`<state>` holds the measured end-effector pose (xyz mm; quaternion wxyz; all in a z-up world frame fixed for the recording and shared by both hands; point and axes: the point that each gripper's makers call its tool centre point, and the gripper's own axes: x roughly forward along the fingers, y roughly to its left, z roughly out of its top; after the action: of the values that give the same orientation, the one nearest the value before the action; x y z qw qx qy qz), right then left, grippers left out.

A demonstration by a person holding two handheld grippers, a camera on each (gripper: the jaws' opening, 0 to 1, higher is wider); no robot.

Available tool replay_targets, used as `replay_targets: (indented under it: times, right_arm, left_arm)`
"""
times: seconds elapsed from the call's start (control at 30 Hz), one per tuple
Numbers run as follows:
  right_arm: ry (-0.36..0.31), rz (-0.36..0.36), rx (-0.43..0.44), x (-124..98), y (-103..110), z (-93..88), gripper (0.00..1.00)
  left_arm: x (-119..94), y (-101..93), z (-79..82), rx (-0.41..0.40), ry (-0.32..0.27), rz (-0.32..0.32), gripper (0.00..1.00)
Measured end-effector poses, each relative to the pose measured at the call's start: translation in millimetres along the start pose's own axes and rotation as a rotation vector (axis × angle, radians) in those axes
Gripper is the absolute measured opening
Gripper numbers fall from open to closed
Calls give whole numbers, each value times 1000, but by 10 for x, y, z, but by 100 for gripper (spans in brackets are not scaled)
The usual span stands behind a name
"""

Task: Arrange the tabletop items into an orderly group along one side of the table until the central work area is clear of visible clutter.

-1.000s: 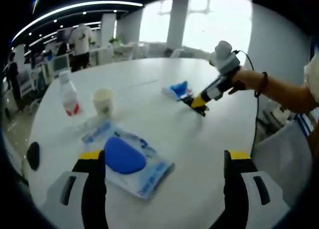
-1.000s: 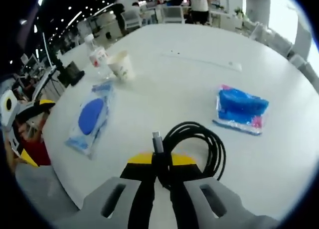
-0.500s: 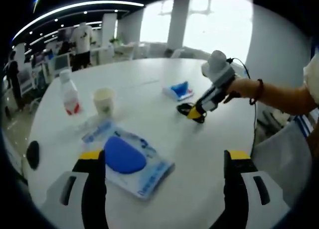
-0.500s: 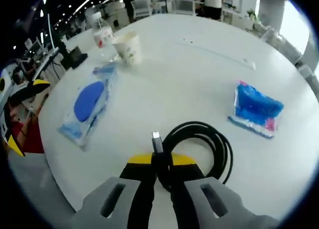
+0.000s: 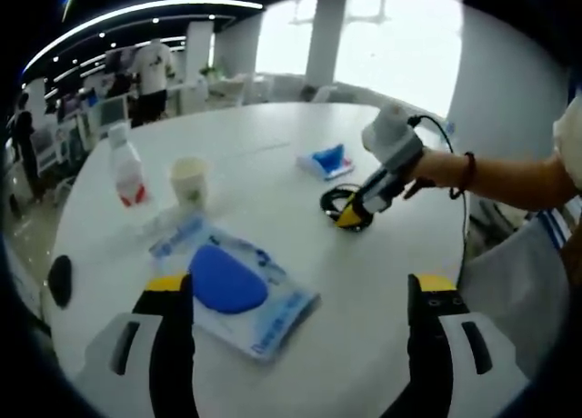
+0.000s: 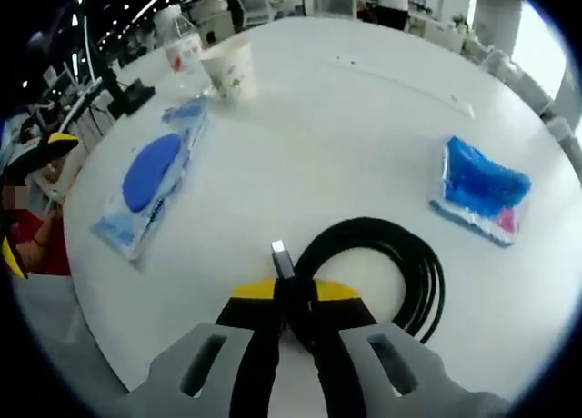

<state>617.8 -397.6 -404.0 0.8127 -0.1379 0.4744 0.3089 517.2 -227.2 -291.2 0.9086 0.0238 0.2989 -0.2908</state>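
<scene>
The right gripper is clamped on a coiled black cable, held over the white table between the flat pouch with a blue disc and the blue packet. Carry the coil low towards the paper cup, set it down flat beside the cup, then release, so the glossy, springy loops stay coiled. The left gripper is wide open and empty, near the pouch.
</scene>
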Motion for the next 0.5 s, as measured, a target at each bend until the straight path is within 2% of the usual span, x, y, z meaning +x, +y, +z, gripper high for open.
replay_targets:
  times: [0.2, 0.37, 0.5]
  right_arm:
    - [-25, 15, 68, -9, -6, 23, 16]
    - [-43, 24, 111, -21, 43, 45, 32]
    - [-68, -3, 119, -87, 33, 79, 45]
  left_arm:
    - [6, -24, 10, 5, -2, -8, 95]
    - [5, -23, 12, 6, -3, -8, 95]
    - [0, -17, 21, 6, -7, -6, 96]
